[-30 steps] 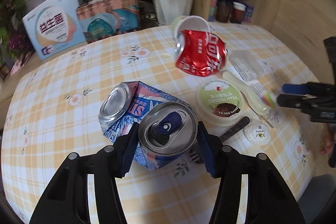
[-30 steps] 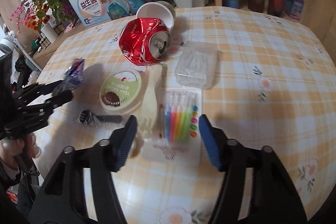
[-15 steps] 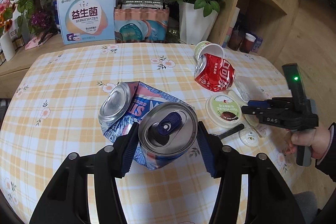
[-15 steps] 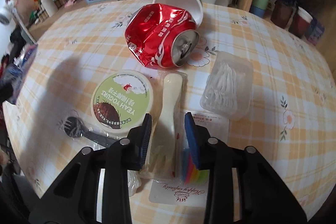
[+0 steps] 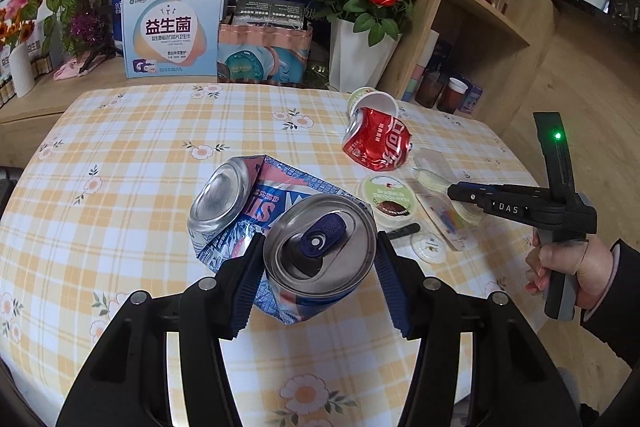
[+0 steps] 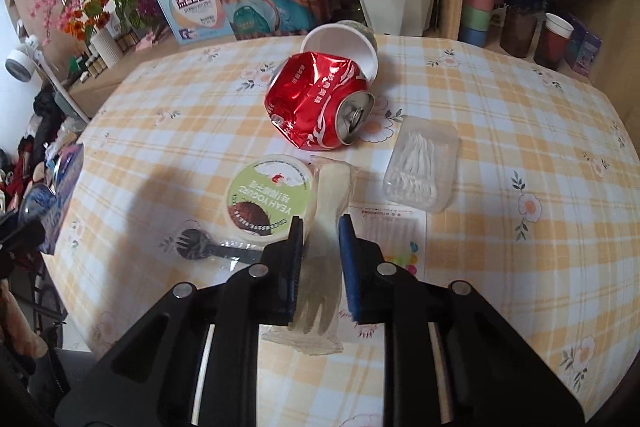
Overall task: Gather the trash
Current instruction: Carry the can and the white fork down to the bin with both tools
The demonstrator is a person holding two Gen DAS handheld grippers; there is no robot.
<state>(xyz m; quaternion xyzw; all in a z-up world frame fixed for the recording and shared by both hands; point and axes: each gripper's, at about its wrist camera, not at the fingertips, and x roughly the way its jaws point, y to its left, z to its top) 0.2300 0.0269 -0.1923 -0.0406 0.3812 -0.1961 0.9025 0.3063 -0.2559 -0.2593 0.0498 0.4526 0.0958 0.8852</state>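
Crumpled blue aluminium can (image 5: 288, 239), frame centre: our left gripper (image 5: 320, 267) clamps it. Wrapped cream plastic fork (image 6: 326, 223), lower centre: our right gripper (image 6: 320, 251) pinches it.

"YEAH YOGURT" on yogurt lid (image 6: 269, 195), "DAS" on right claw (image 5: 466, 192), "益生菌" on box (image 5: 171, 29)

Two crushed cans (image 5: 280, 223) (image 6: 320, 103), two forks (image 6: 324, 227) (image 6: 208, 247), one yogurt lid (image 6: 268, 201).

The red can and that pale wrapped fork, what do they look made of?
The red can: thin metal, likely aluminium, with a glossy printed skin; it is crumpled into sharp shiny creases and has a bare silvery top. The pale fork: looks like matte cream plastic, possibly a plant-based kind, inside a clear crinkly film sleeve.
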